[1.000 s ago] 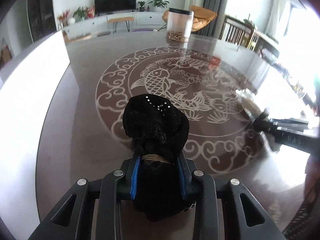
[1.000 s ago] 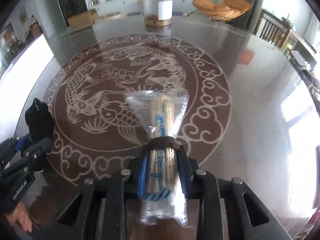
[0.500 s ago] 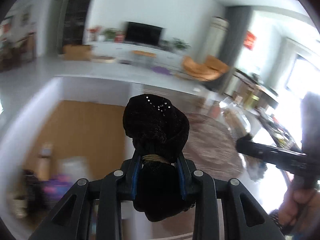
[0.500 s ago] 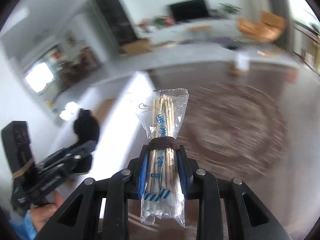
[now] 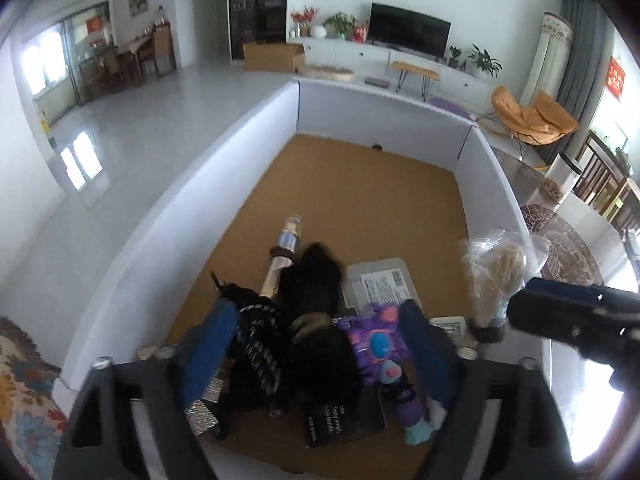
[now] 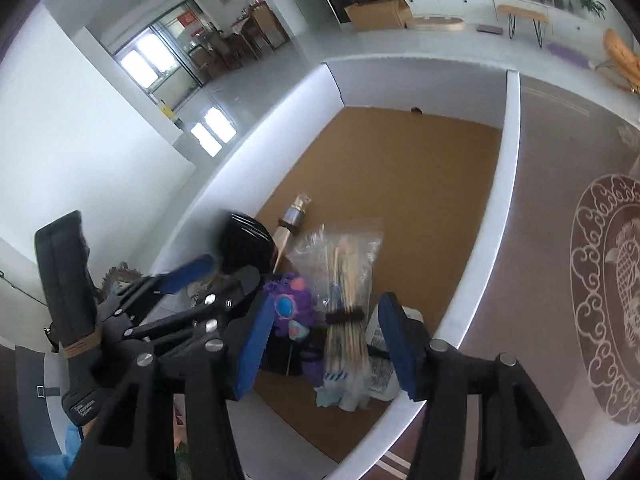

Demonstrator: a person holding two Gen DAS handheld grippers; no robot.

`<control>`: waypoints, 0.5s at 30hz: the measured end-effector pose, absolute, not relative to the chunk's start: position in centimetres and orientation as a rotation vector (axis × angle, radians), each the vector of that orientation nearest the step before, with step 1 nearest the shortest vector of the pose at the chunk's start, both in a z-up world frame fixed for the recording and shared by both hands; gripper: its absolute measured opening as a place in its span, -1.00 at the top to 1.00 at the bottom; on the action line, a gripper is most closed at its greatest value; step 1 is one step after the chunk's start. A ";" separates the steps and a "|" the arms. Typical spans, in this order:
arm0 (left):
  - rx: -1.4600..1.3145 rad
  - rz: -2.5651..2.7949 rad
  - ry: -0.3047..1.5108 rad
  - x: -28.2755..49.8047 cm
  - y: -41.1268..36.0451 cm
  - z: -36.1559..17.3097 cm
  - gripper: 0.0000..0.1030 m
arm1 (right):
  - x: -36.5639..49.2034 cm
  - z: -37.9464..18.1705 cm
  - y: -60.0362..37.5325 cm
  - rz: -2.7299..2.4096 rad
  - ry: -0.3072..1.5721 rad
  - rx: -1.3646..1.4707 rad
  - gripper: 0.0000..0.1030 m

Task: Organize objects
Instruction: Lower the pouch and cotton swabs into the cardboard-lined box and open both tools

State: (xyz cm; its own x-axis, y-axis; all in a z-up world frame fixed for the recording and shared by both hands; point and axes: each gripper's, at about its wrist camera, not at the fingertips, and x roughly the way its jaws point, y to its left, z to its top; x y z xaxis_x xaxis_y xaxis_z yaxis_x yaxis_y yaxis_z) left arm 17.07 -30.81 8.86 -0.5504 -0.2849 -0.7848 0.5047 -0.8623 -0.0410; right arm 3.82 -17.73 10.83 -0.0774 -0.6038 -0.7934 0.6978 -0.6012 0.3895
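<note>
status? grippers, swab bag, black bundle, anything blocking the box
Left gripper and right gripper jaws just opened, over white box. Swab bag and black bundle loose between pads. Box's far half bare, near end cluttered.

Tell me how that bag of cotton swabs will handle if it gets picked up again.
The bag of cotton swabs is probably light. The banded middle likely stays stiff; the loose clear plastic top should flop. The film may be slippery.

White-walled box point(image 5: 248, 132) on patterned table point(image 6: 560, 184), bottle point(image 5: 286, 244) and packets inside.
</note>
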 end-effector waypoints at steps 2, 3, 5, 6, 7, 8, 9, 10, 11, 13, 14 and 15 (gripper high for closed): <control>1.127 -2.385 0.301 17.2 -30.0 9.5 -0.90 | 3.9 11.3 -16.9 -1.841 0.112 1.251 -0.22; 1.121 -2.369 0.263 16.9 -29.6 9.8 -0.92 | 3.9 11.8 -16.5 -1.863 0.119 1.235 -0.32; 1.115 -2.340 0.229 16.3 -29.0 10.4 -0.92 | 3.7 12.6 -15.8 -1.903 0.148 1.204 -0.41; 1.123 -2.321 0.239 16.2 -28.8 10.7 -0.92 | 3.7 13.0 -15.5 -1.921 0.167 1.189 -0.44; 1.119 -2.307 0.266 16.1 -28.6 11.4 -0.92 | 3.5 13.5 -15.2 -1.936 0.181 1.178 -0.44; 1.098 -2.305 0.281 16.5 -28.4 11.9 -0.92 | 3.0 13.8 -15.0 -1.943 0.186 1.173 -0.44; 1.065 -2.301 0.296 16.7 -28.4 12.2 -0.92 | 2.2 14.5 -15.0 -1.950 0.187 1.168 -0.44; 1.014 -2.281 0.322 17.3 -28.4 12.6 -0.92 | 2.1 15.0 -14.7 -1.959 0.184 1.157 -0.44; 0.983 -2.258 0.345 17.7 -28.5 12.8 -0.92 | 2.2 15.5 -14.2 -1.965 0.184 1.149 -0.44; 0.944 -2.231 0.400 18.5 -28.5 13.5 -0.92 | 2.2 16.4 -14.0 -1.976 0.200 1.125 -0.51; 0.942 -2.239 0.415 18.6 -28.5 13.7 -0.92 | 2.3 16.7 -13.9 -1.982 0.216 1.115 -0.55; 0.950 -2.252 0.426 18.6 -28.5 13.8 -0.92 | 2.0 16.9 -13.8 -1.985 0.229 1.109 -0.58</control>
